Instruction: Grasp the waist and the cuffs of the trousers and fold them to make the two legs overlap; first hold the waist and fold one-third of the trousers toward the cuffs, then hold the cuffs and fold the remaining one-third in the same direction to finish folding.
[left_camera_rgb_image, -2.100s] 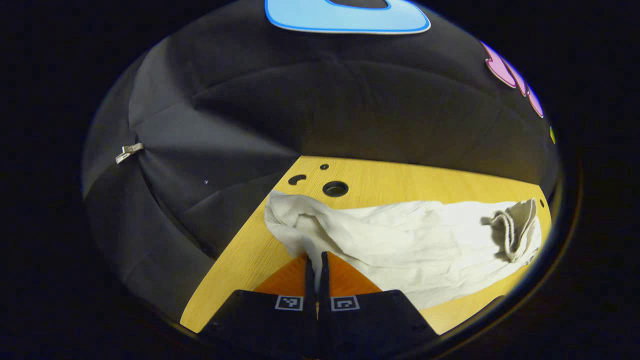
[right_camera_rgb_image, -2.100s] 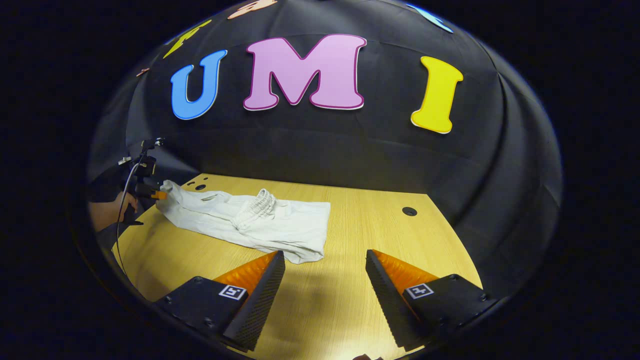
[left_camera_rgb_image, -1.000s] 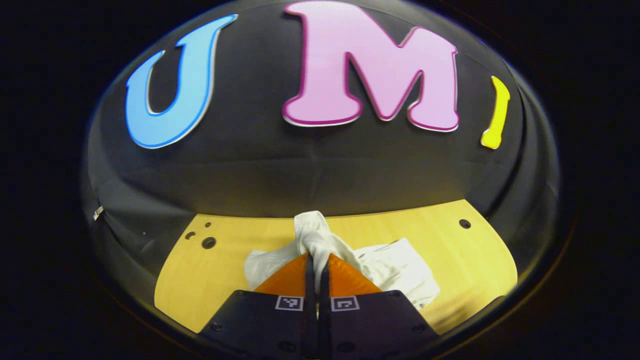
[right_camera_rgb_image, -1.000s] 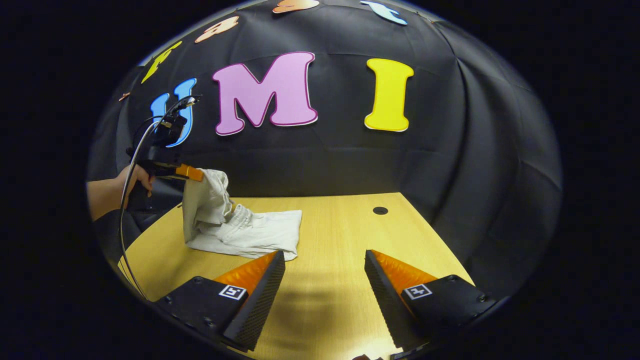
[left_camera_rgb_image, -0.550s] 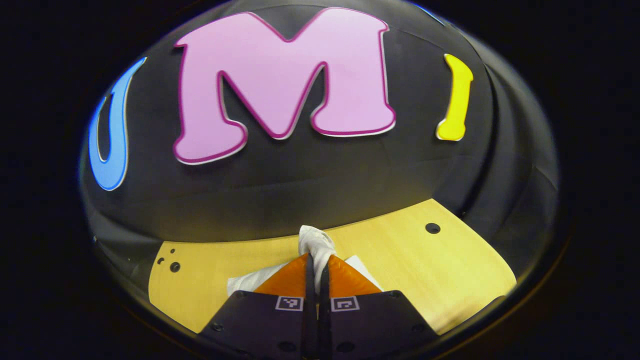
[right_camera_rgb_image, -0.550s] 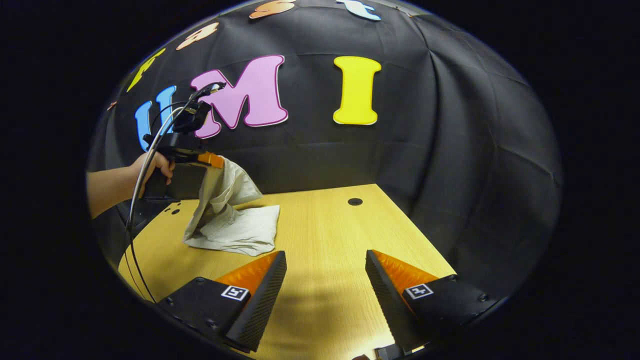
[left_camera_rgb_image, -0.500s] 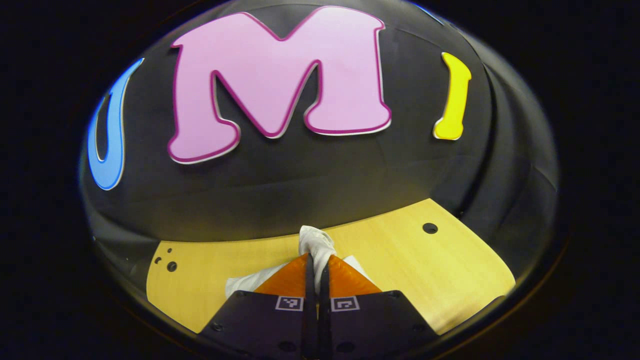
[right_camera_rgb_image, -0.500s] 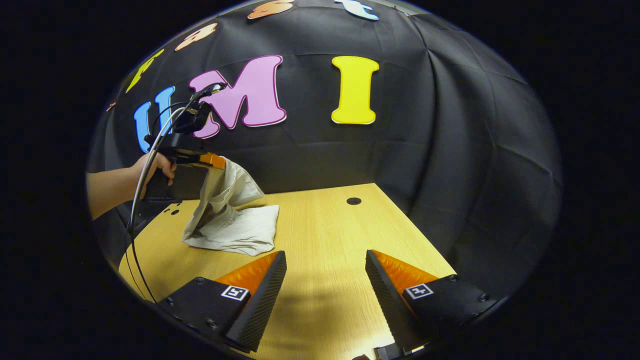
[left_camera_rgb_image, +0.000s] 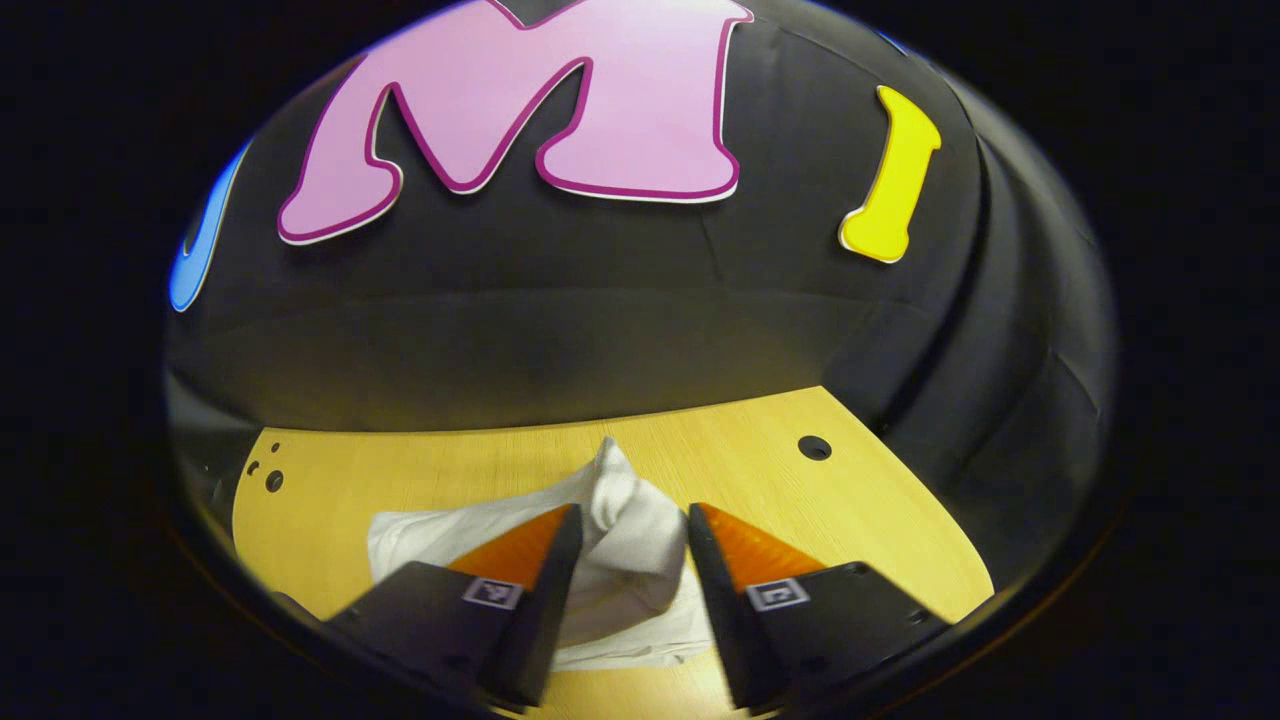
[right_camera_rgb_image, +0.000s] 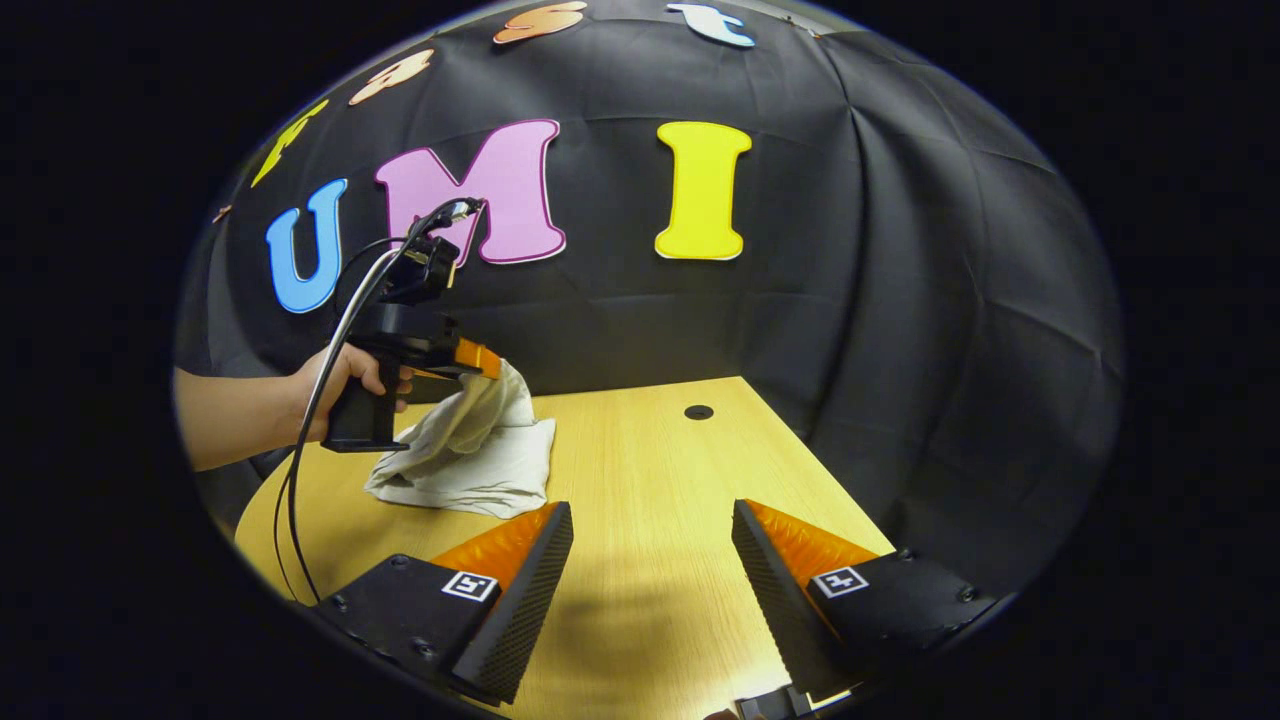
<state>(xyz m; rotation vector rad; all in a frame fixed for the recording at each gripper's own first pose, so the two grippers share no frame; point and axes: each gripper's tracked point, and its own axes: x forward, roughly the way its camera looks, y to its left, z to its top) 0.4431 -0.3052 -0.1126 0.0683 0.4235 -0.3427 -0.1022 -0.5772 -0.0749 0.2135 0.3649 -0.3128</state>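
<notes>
Both tongs have their fingers apart right now.

From the left gripper view, the left gripper (left_camera_rgb_image: 625, 525) has its two fingers spread, and a bump of the white trousers (left_camera_rgb_image: 625, 520) pokes up in the gap between them. I cannot tell if the cloth touches the fingers, but they do not look like they squeeze it. Under the bump, the trousers lie in a folded heap on the yellow wooden table (left_camera_rgb_image: 880, 510), close to the near edge.

From the right gripper view, the right gripper (right_camera_rgb_image: 640, 570) is wide and holds nothing. It hangs over bare table (right_camera_rgb_image: 650, 470), well apart from the trousers (right_camera_rgb_image: 470, 465). Farther off, a hand (right_camera_rgb_image: 345, 385) holds the left gripper (right_camera_rgb_image: 480, 360) right above the heap, and one corner of cloth stands up to its tip.

I think the trousers are soft, light and floppy. They will sag and crumple if you pinch only one layer. It looks best to pinch the thick edge at the cuffs, through all the layers, so nothing slides out.
</notes>
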